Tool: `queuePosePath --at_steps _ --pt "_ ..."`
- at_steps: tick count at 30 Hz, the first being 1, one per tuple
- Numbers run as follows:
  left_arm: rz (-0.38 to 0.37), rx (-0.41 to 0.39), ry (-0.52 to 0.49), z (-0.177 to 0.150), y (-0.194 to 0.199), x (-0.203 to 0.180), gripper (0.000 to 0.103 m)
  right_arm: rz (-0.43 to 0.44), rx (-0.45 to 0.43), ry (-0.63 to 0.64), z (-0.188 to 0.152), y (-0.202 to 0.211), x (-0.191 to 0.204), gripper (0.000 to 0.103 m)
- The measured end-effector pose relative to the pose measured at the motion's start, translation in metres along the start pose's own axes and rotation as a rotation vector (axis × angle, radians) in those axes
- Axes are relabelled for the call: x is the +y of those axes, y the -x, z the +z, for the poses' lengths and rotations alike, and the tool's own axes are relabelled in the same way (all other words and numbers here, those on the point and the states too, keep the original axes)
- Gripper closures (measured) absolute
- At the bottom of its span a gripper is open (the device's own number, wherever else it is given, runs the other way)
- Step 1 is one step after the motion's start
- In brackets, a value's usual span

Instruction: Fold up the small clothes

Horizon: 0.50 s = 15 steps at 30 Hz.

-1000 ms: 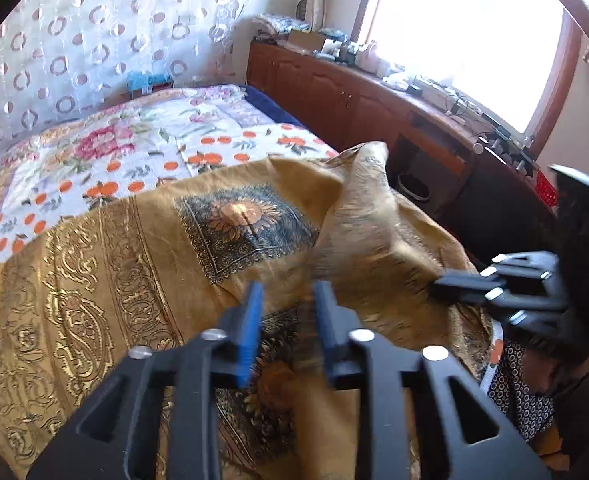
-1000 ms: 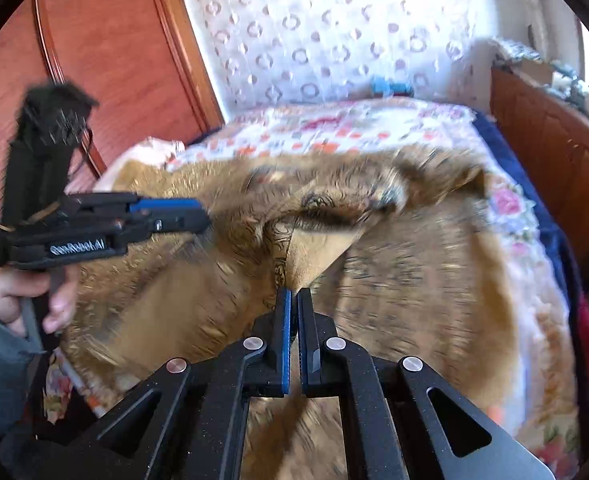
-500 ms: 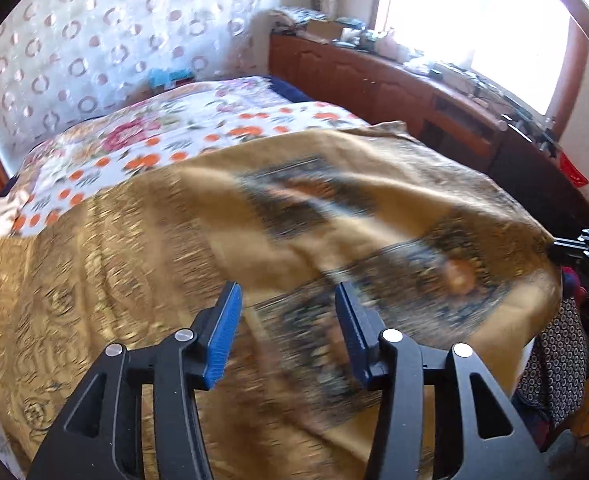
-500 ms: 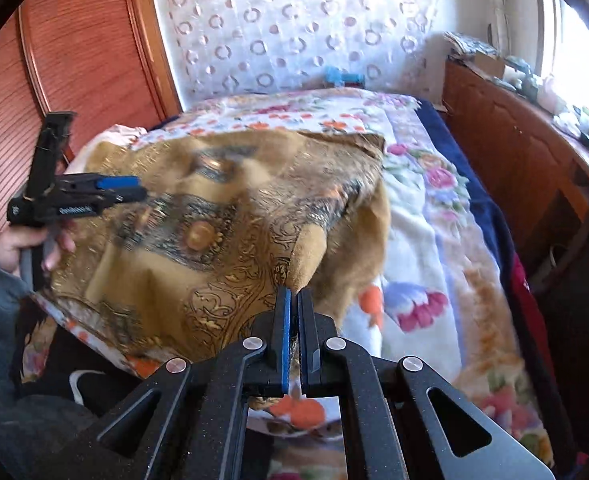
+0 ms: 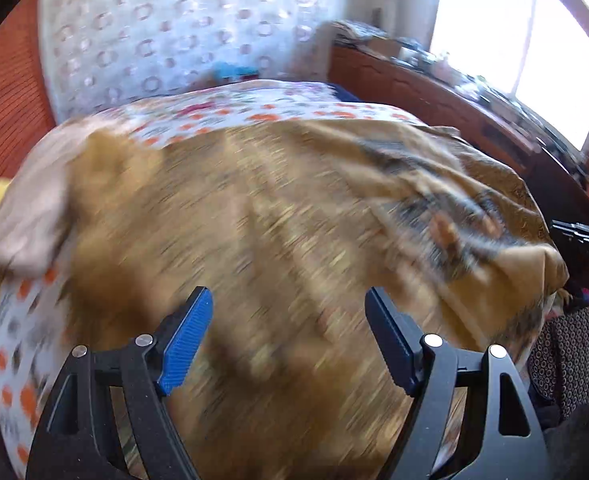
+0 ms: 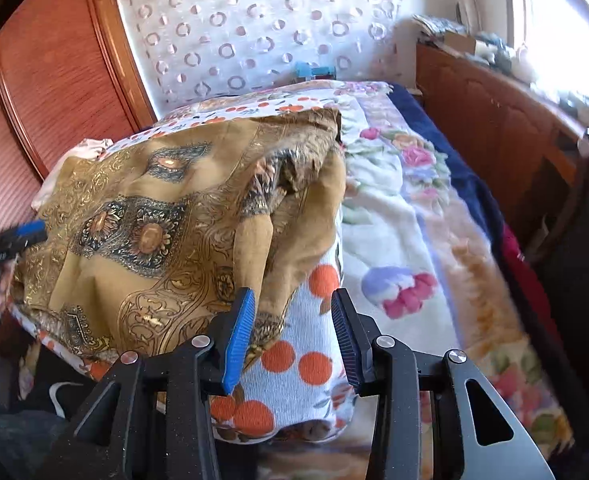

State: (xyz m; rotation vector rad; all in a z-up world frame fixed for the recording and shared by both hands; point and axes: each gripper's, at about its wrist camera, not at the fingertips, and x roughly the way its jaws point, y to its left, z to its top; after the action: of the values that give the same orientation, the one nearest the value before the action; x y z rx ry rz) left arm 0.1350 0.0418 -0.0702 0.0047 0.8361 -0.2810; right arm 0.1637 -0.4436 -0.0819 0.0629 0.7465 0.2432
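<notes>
My left gripper (image 5: pixel 286 334) stands with its 2 blue pads spread wide, and its jaws have just been opening; nothing is pinched between them, only the golden patterned cloth (image 5: pixel 294 220) lying blurred below. That cloth is draped over the near part of the bed (image 6: pixel 414 240), covering the white sheet with orange dots (image 6: pixel 298 364), its far edge reaching toward the floral blanket (image 6: pixel 398 208). My right gripper (image 6: pixel 292 334) also has its jaws parted, less widely, and they too have just been opening; a hanging corner of the golden cloth sits just beside the left blue pad (image 6: pixel 238 336), though I cannot tell whether it touches, and the gap between the pads shows the orange-dotted sheet, so nothing is clamped. From the right wrist view the cloth is bunched into a raised fold near its right edge, with its dark sunflower medallions facing up on the flatter left part. At that view's left edge my left gripper's blue tip (image 6: pixel 30 228) is beside the cloth's left side. A wooden cabinet (image 6: pixel 494 128) runs along the bed's right side under the bright window (image 5: pixel 534 40).
</notes>
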Motion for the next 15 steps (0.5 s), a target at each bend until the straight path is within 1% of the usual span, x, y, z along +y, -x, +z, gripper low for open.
queuePosePath --at_steps 2,5,6,8,10,15 --pt "0.025 -0.012 0.051 -0.019 0.016 0.019 0.024 0.027 -0.001 -0.020 -0.004 -0.003 0.002 0.062" --pt "0.112 -0.014 0.120 -0.044 0.034 0.046 0.024 0.048 -0.001 -0.025 -0.007 -0.011 0.009 0.062" --pt "0.123 -0.011 0.139 -0.050 0.037 0.052 0.024 0.052 0.002 -0.029 -0.007 -0.014 0.011 0.061" --pt "0.135 -0.002 0.175 -0.060 0.041 0.064 0.024 0.048 0.013 -0.032 -0.006 -0.022 0.010 0.060" --pt "0.154 0.011 0.208 -0.071 0.042 0.075 0.024 0.021 0.021 -0.020 -0.004 -0.027 0.013 0.059" --pt "0.144 -0.001 0.214 -0.074 0.043 0.074 0.024 0.000 0.007 -0.024 -0.001 -0.030 0.015 0.059"
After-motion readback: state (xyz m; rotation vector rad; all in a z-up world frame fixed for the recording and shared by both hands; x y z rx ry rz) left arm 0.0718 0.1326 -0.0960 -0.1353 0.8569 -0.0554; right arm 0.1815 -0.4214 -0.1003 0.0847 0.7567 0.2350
